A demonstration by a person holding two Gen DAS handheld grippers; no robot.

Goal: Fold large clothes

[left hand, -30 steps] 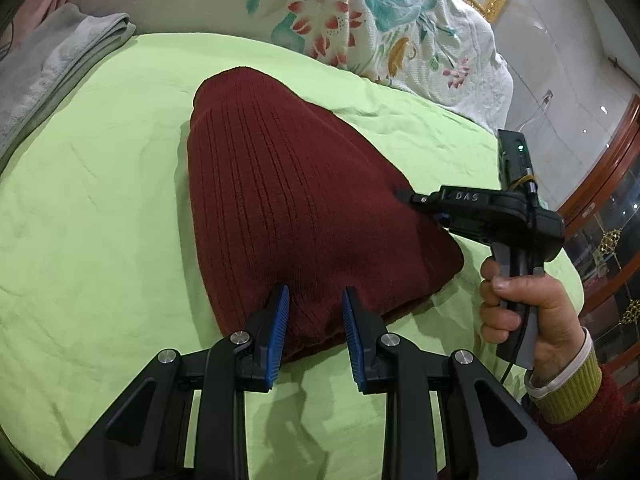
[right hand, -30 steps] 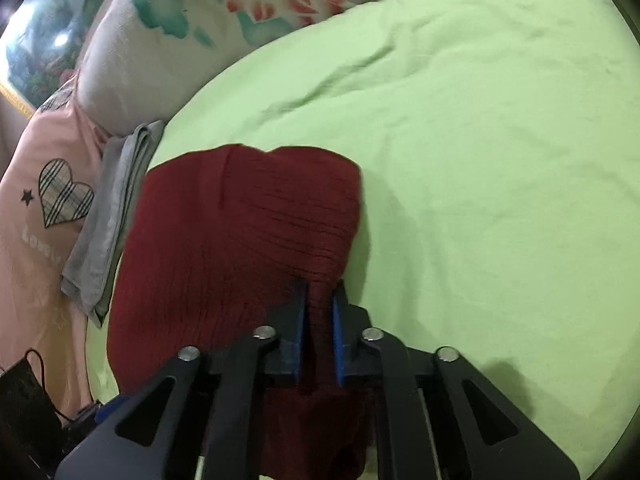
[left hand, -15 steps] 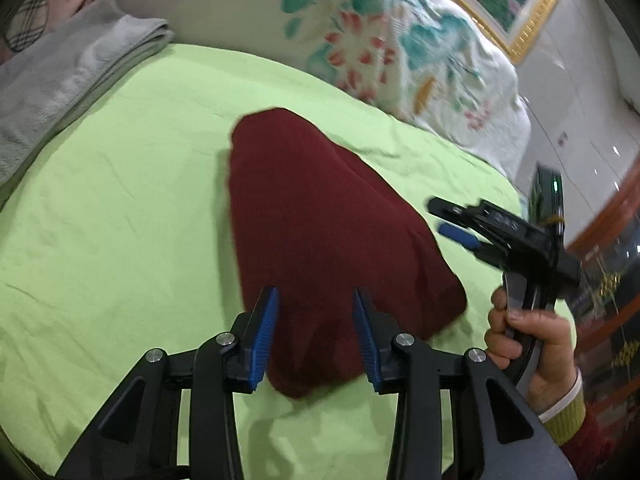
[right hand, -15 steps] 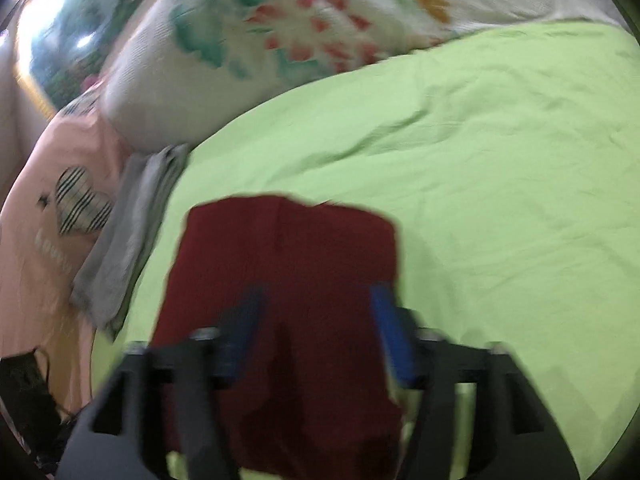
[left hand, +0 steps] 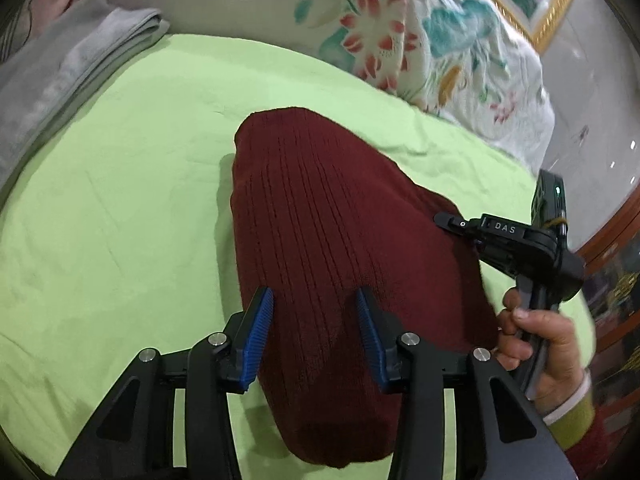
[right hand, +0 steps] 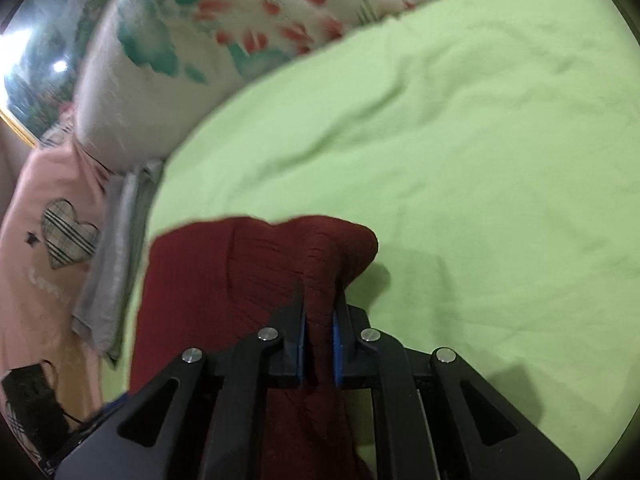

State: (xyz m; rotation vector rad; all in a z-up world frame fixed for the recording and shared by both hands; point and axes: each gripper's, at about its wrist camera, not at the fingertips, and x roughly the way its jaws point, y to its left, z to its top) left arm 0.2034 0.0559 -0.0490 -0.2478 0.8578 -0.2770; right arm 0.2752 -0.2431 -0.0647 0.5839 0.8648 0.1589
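A dark red ribbed sweater [left hand: 328,240] lies folded on the light green bed sheet [left hand: 120,208]. My left gripper [left hand: 314,300] is open, its blue pads straddling the sweater's near part. In the left wrist view my right gripper [left hand: 450,222] sits at the sweater's right edge, held by a hand. In the right wrist view my right gripper [right hand: 318,300] is shut on a raised ridge of the sweater [right hand: 224,280], with fabric pinched between its pads.
A floral pillow [left hand: 400,40] lies at the back of the bed. Folded grey cloth [left hand: 60,72] lies at the left, beside a pink garment with a plaid heart [right hand: 52,248]. A wooden cabinet [left hand: 616,264] stands to the right.
My right gripper opened over the sweater half a second ago and has now shut on a fold of it. My left gripper has opened wider and moved forward over the sweater.
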